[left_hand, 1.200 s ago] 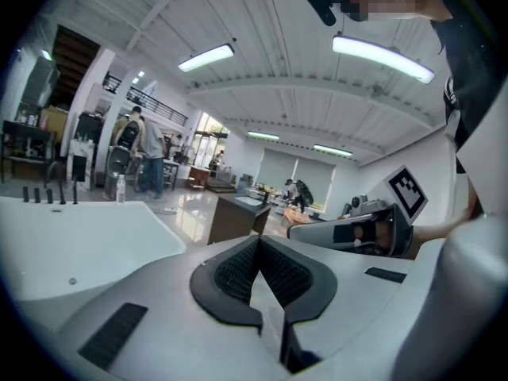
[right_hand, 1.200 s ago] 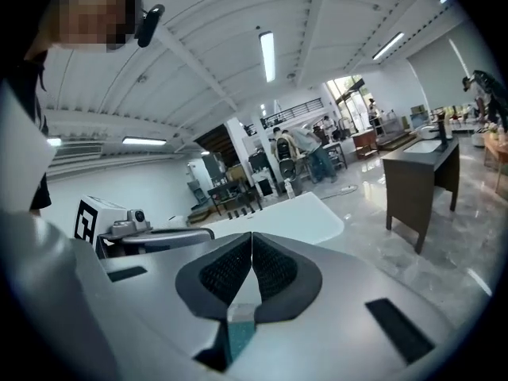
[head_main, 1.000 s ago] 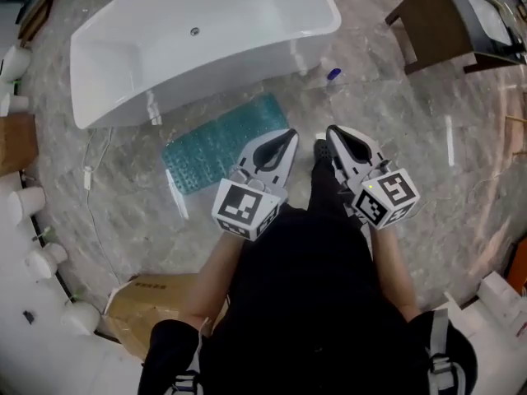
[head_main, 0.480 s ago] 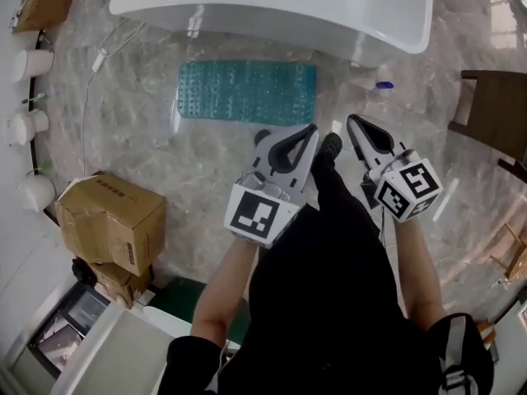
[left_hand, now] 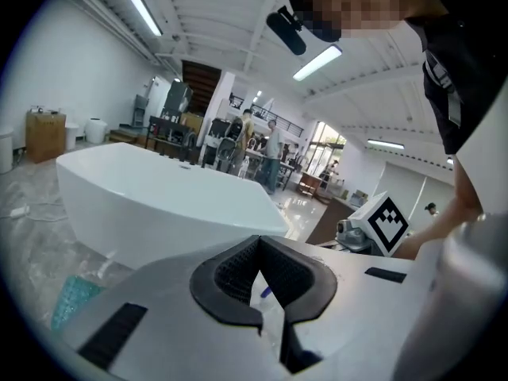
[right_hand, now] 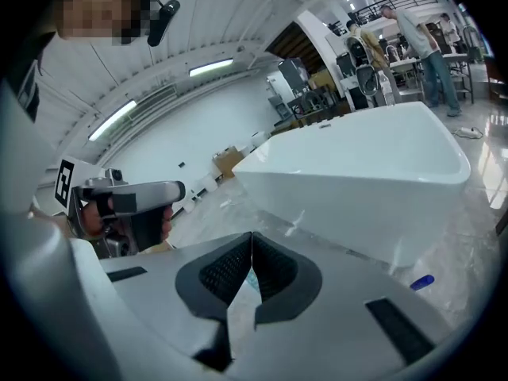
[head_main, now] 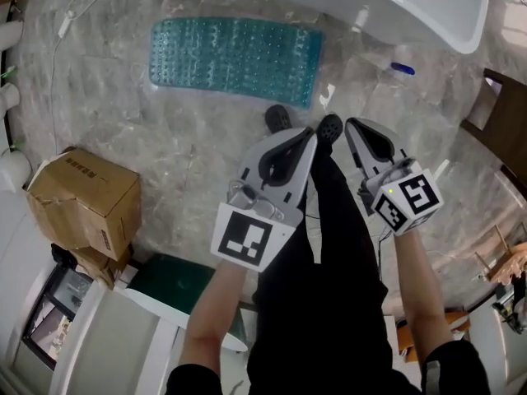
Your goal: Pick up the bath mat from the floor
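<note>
The teal bath mat (head_main: 235, 58) lies flat on the marble floor in front of the white bathtub (head_main: 412, 6); its corner also shows low left in the left gripper view as the mat (left_hand: 71, 304). Both grippers are held at waist height over the person's legs, well short of the mat. My left gripper (head_main: 311, 133) is shut with nothing between its jaws. My right gripper (head_main: 350, 125) is also shut and empty. In each gripper view the tips meet: left gripper (left_hand: 257, 240), right gripper (right_hand: 252, 236).
A cardboard box (head_main: 82, 200) stands on the floor at the left, with a white and green unit (head_main: 156, 303) below it. A small blue object (head_main: 403, 68) lies by the tub's end. A dark wooden piece of furniture (head_main: 502, 113) stands at the right. The person's shoes (head_main: 278, 118) are just short of the mat.
The view has swung round: the mat and tub now lie straight ahead at the top, closer to the feet. Both grippers stay shut and held together at waist height.
</note>
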Demonstrator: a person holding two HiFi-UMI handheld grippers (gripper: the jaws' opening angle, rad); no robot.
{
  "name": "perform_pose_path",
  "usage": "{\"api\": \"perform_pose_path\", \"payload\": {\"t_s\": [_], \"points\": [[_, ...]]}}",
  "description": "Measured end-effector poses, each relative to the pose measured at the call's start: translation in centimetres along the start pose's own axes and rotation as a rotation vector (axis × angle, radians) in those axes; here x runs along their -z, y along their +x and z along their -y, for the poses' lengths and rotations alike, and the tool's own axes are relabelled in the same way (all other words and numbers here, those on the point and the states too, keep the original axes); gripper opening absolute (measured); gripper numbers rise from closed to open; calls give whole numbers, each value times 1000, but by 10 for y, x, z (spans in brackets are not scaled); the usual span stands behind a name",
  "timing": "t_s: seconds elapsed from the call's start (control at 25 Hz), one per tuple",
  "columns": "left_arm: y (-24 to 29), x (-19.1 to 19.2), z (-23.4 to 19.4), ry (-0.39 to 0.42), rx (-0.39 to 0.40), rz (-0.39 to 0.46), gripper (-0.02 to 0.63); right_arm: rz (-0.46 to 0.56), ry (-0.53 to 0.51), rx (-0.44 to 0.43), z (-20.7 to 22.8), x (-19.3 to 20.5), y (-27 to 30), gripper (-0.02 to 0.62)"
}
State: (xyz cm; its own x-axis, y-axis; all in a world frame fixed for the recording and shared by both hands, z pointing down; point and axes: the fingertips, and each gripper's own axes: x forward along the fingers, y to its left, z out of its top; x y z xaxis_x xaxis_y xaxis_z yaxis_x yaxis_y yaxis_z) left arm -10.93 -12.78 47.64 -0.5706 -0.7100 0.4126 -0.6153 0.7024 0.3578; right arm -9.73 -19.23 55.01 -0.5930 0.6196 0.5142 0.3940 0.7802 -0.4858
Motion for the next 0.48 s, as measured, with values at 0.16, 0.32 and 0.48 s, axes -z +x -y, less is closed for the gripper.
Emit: {"api": "perform_pose_path", "payload": {"t_s": [0.16, 0.32, 0.48], "points": [[38, 62, -45, 13, 21, -53, 2, -49, 15, 26, 46, 66, 58, 14], [68, 137, -80, 59, 60, -136, 2, -94, 39, 71, 94, 139, 114, 14], [100, 205, -113, 15, 45, -174, 2, -135, 67, 85, 140, 207, 171, 14]]}}
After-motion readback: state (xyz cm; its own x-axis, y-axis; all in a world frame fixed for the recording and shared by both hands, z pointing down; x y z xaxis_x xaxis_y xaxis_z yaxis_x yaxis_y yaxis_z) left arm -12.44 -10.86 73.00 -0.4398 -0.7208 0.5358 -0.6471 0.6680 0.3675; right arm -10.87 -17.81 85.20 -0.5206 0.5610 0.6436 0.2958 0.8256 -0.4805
